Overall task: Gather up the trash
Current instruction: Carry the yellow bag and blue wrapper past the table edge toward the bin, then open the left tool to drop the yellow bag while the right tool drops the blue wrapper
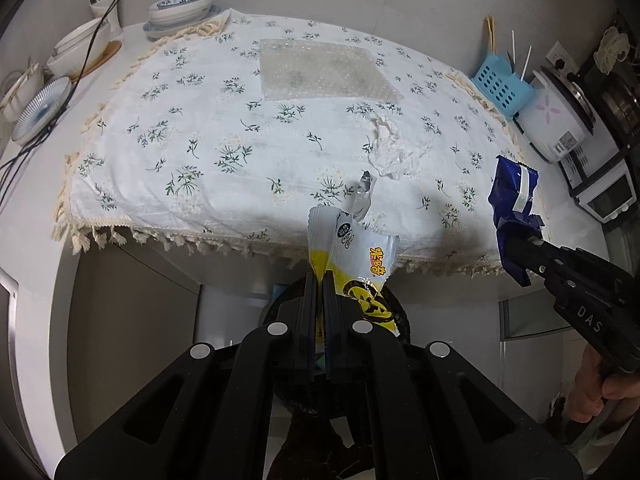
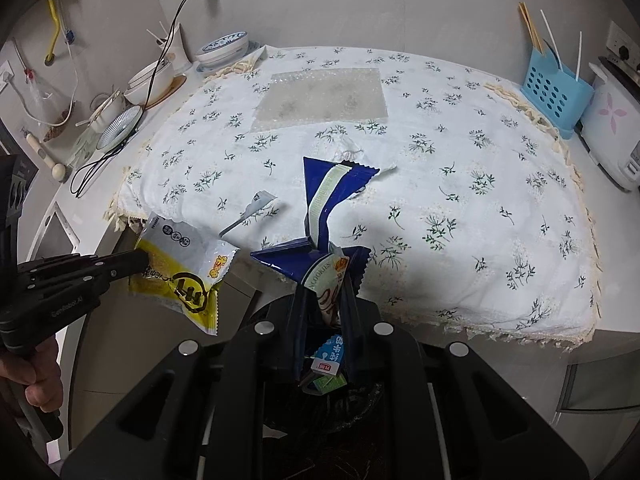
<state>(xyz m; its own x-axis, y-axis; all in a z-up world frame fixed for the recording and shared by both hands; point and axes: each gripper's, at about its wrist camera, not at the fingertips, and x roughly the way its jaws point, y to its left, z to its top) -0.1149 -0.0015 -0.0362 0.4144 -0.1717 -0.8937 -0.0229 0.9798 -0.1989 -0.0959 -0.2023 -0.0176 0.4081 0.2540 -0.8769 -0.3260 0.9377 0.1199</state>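
Observation:
My left gripper [image 1: 319, 280] is shut on a yellow and white snack wrapper [image 1: 352, 252], held in the air in front of the table's near edge; it also shows in the right wrist view [image 2: 180, 268]. My right gripper [image 2: 326, 280] is shut on a blue cookie wrapper [image 2: 324, 200], seen at the right in the left wrist view [image 1: 514, 196]. A crumpled white tissue [image 1: 390, 148] and a small clear plastic scrap [image 2: 256, 208] lie on the floral tablecloth [image 1: 200, 120]. A black-lined trash bin [image 2: 340, 400] with cartons inside sits below both grippers.
A bubble-wrap sheet [image 1: 324, 68] lies at the back of the cloth. Bowls and plates [image 1: 180, 10] stand at back left with a black cable. A blue utensil holder [image 2: 556, 92] and a rice cooker [image 1: 556, 120] stand at the right.

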